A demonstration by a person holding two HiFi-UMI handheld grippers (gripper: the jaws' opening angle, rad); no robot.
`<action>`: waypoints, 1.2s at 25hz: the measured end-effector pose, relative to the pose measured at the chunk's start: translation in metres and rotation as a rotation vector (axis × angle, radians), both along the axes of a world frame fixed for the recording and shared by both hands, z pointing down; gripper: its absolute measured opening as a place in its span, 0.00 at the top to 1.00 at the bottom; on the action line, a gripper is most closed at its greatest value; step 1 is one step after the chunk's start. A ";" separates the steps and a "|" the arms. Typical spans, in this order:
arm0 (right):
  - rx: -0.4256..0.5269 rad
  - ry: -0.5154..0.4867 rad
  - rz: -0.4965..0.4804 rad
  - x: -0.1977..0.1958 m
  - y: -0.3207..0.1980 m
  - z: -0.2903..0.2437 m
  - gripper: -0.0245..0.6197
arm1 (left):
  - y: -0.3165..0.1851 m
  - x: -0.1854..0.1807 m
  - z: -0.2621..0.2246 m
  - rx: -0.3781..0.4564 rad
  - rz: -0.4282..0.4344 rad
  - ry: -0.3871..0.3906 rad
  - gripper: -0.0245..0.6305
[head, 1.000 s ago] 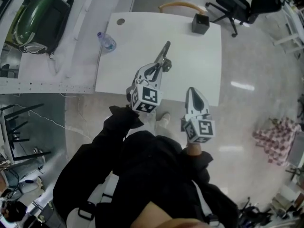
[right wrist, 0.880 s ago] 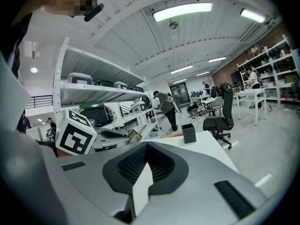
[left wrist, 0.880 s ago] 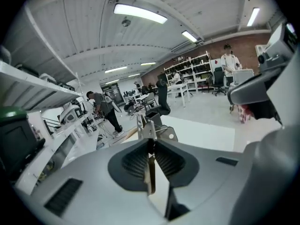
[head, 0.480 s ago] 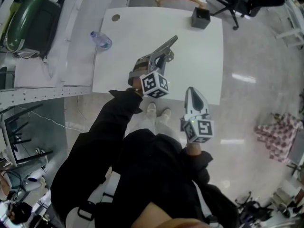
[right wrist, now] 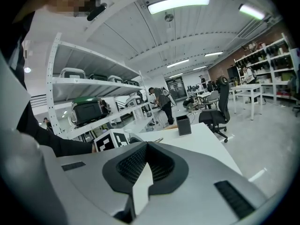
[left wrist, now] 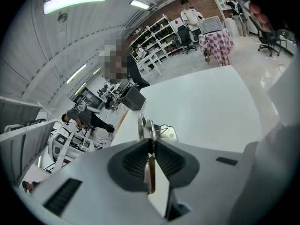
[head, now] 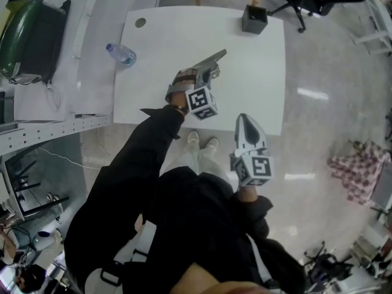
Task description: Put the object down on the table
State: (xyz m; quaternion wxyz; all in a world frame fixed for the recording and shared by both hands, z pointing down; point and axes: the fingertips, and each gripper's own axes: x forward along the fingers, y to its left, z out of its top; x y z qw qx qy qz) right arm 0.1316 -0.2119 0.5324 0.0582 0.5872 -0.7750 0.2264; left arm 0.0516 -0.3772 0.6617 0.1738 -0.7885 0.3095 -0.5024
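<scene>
Your left gripper [head: 205, 73] is out over the middle of the white desk [head: 263, 84], its marker cube turned back toward the near edge. The jaws are nearly together, clamped on a thin metal tool [head: 215, 59]. In the left gripper view the pads pinch the tool [left wrist: 145, 128] edge-on, with only its thickness keeping them apart. Its flat metal tips and a small wire loop stick out past the gripper [left wrist: 149, 146]. The tool's long axis carries on along the line of your jaws. From the head view it runs diagonally away from you, the free end aimed at the far-right corner of the desk. That corner holds the black box [head: 254, 19], which sits at the far edge. The tool is over the desk's middle, well clear of every edge. You cannot tell from either view whether its tip touches the desk surface [left wrist: 206, 107] or hangs just above it. Your right gripper [head: 244, 120] is off the desk, just outside the near edge by the near-right corner, over the floor. Its jaws are closed tip to tip with nothing between them [right wrist: 147, 146]. A water bottle [head: 121, 54] lies by the left edge. You cannot tell whether it rests on the desk or on the surface beside it.
</scene>
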 end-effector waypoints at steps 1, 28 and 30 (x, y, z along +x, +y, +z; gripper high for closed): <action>-0.002 0.000 -0.001 0.000 -0.001 0.000 0.97 | -0.003 0.003 0.001 0.002 0.006 -0.003 0.90; -0.052 -0.001 0.016 0.011 -0.009 0.018 0.97 | -0.017 0.019 0.095 -0.168 0.099 -0.185 0.88; -0.054 -0.003 0.018 0.011 -0.009 0.018 0.97 | -0.014 0.019 0.098 -0.201 0.097 -0.180 0.82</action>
